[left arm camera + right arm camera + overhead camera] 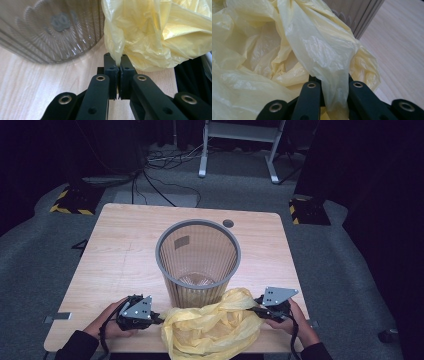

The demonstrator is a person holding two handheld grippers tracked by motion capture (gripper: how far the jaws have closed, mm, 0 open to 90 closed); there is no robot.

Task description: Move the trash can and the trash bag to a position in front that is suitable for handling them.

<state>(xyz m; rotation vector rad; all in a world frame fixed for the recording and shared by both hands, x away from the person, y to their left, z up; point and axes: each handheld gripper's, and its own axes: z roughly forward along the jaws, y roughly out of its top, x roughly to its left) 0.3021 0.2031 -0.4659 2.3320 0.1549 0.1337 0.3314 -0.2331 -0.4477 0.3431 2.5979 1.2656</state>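
Observation:
A crumpled yellow plastic bag [212, 325] lies at the table's near edge, in front of a ribbed grey bin [198, 262] that stands upright. My left gripper [159, 319] holds the bag's left edge; in the left gripper view its jaws are shut on a fold of the yellow bag [140, 32], with my left gripper [118, 67] pinching the film. My right gripper [254, 309] holds the bag's right edge. In the right gripper view the yellow bag [287, 50] drapes over my right gripper [329, 82], whose jaws are closed on the film.
The wooden table [120, 250] has a round cable hole [228, 223] at the back right. The bin's ribbed wall [50, 27] stands close to the left gripper. Cables and a metal frame [240, 140] are on the grey floor behind the table.

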